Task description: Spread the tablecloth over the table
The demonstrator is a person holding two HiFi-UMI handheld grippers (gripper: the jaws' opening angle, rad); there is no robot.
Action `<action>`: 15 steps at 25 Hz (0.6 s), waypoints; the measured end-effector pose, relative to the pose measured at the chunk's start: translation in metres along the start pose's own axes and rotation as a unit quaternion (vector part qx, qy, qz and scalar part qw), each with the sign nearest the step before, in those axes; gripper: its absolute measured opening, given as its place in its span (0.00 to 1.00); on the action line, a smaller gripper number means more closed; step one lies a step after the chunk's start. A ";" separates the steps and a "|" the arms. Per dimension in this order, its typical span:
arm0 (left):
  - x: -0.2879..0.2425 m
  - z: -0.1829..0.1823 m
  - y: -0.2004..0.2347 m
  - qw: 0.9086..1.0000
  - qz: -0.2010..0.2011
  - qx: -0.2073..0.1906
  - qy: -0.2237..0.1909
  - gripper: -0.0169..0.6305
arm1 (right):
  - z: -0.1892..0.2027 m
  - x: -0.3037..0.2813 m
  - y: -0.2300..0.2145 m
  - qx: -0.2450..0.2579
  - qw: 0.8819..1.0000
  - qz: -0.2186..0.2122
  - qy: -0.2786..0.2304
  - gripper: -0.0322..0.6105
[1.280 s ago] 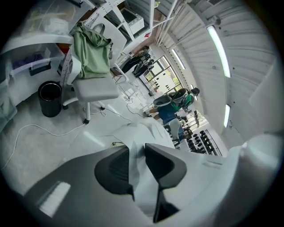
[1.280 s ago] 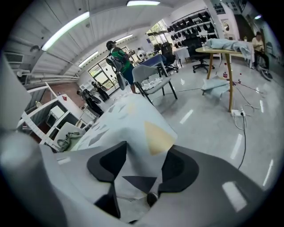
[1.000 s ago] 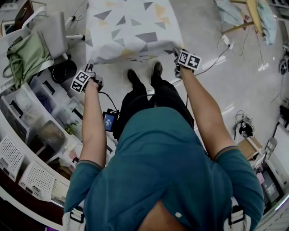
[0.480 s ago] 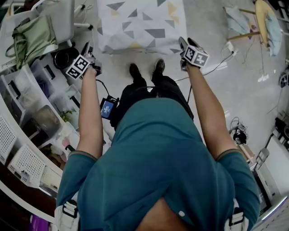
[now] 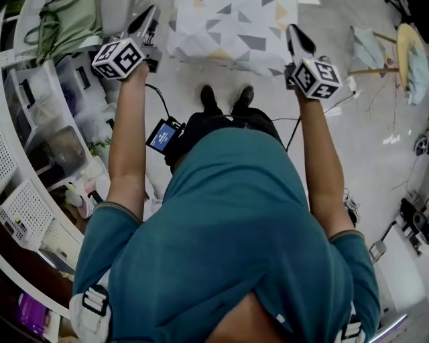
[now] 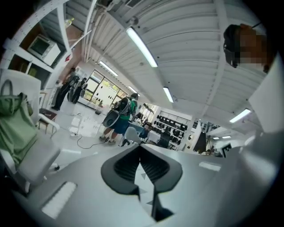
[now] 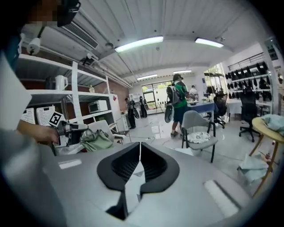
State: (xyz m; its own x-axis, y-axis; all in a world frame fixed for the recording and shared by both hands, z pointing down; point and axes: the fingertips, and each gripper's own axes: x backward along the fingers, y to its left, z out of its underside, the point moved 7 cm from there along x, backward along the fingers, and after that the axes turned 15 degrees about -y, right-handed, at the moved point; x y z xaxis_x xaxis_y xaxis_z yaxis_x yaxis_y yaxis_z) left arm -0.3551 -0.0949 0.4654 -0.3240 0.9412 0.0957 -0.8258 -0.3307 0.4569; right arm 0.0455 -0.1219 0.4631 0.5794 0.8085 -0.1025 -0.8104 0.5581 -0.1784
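1. Tablecloth (image 5: 228, 30): white with grey and yellow triangles. It lies ahead of the person's shoes (image 5: 209, 98), with its near edge strung between the two grippers. Whether a table stands beneath it cannot be told.
2. Left gripper (image 5: 150, 19): clenched on the near left corner. The left gripper view shows patterned cloth pinched between its pads.
3. Right gripper (image 5: 293, 33): jaws closing on the near right corner. The cloth is between them and the pads already press it.
4. Step in hand, as judged: grasping the near edge at both corners, ahead of the spreading itself.
5. Next move, as judged: both hands should travel together with the edge kept taut, so the cloth settles square. An uneven pull would skew it.
6. Surroundings: a green bag (image 5: 64, 23) and shelves (image 5: 40, 141) stand to the left.
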 end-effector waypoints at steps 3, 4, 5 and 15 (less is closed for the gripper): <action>-0.007 -0.026 -0.024 0.999 0.040 -0.037 -0.002 0.02 | -0.040 -0.003 0.027 0.026 0.998 -0.044 -0.033 0.07; -0.009 -0.033 -0.033 0.998 0.051 -0.046 -0.002 0.02 | -0.053 -0.004 0.036 0.034 0.997 -0.055 -0.041 0.07; -0.011 -0.041 -0.041 0.997 0.061 -0.055 -0.001 0.02 | -0.066 -0.005 0.045 0.041 0.996 -0.063 -0.048 0.07; -0.023 -0.100 -0.110 0.985 0.124 -0.115 0.012 0.02 | -0.160 0.000 0.124 0.113 0.976 -0.153 -0.106 0.07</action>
State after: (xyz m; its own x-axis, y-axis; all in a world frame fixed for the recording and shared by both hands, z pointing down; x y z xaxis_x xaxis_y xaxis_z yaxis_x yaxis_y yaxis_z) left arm -0.3025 -0.0873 0.3241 -0.5379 0.8281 0.1582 -0.8013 -0.5605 0.2093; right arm -0.0408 -0.0828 0.2840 0.7862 0.6041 0.1299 -0.6140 0.7875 0.0538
